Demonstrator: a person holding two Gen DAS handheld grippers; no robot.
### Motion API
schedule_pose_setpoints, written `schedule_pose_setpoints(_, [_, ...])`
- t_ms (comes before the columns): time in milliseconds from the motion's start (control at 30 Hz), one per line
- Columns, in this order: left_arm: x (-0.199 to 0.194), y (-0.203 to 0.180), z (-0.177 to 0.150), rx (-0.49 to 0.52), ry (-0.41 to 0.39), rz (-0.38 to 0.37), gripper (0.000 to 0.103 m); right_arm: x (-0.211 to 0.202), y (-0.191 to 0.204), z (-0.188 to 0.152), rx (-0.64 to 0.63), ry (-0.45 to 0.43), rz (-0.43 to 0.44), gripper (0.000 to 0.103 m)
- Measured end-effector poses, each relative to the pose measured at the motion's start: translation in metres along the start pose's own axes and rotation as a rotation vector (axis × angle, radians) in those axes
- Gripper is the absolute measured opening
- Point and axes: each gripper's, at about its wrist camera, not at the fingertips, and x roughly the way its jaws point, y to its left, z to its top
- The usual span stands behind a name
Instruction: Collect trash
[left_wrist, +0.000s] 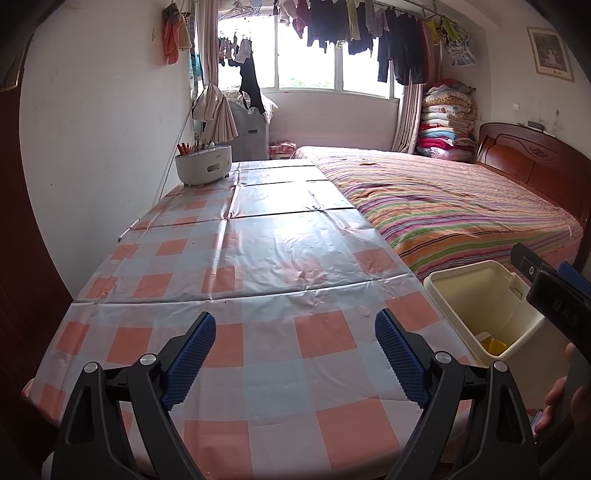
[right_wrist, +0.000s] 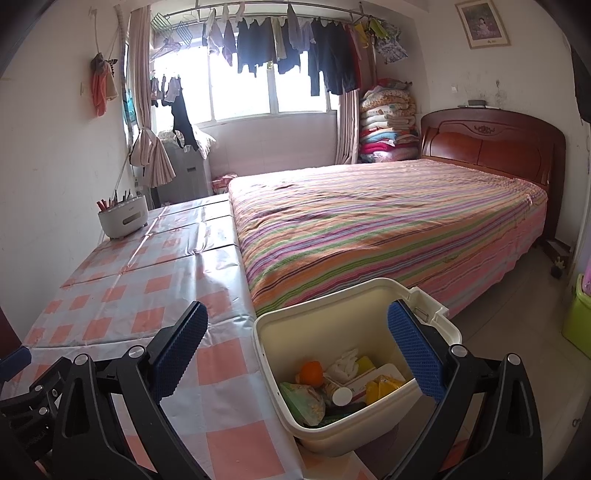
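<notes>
A cream trash bin (right_wrist: 369, 317) stands beside the table's right edge, next to the bed. It holds several pieces of trash: an orange (right_wrist: 311, 373), crumpled white paper (right_wrist: 343, 365), a green packet (right_wrist: 301, 402) and yellow wrappers (right_wrist: 382, 387). The bin also shows in the left wrist view (left_wrist: 476, 291). My right gripper (right_wrist: 297, 343) is open and empty above the bin's left rim. My left gripper (left_wrist: 295, 354) is open and empty over the checked tablecloth (left_wrist: 258, 258). The right gripper's body (left_wrist: 550, 288) shows at the right of the left wrist view.
A white pen holder (left_wrist: 203, 162) stands at the table's far left by the wall. A bed with a striped cover (right_wrist: 388, 221) lies along the table's right side. A green box (right_wrist: 578, 321) sits on the floor at far right.
</notes>
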Motion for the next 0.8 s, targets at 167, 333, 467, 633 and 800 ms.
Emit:
schedule_pose_setpoints(167, [-0.0017, -0.0020, -0.0001, 0.005, -0.004, 0.006, 0.086, 0.0005, 0.0020, -0.0002, -0.010, 0.002, -0.012, 0.096])
schedule_pose_setpoints(333, [-0.0009, -0.0005, 0.0017, -0.005, -0.001, 0.010, 0.086, 0.0002, 0.0017, 0.0004, -0.009, 0.003, -0.014, 0.096])
schedule_pose_setpoints(467, [-0.0011, -0.0011, 0.0022, -0.004, -0.007, 0.020, 0.086, 0.0001, 0.0005, 0.0002, -0.006, 0.000, -0.020, 0.096])
schedule_pose_setpoints(633, [-0.0008, -0.0044, 0.0032, 0.006, -0.008, 0.016, 0.086, 0.0002, -0.0021, -0.0009, 0.000, 0.000, -0.024, 0.096])
schedule_pose_setpoints(800, [0.0004, -0.0052, 0.0053, 0.013, -0.015, 0.013, 0.086, 0.0003, -0.0022, -0.0011, 0.000, 0.000, -0.022, 0.096])
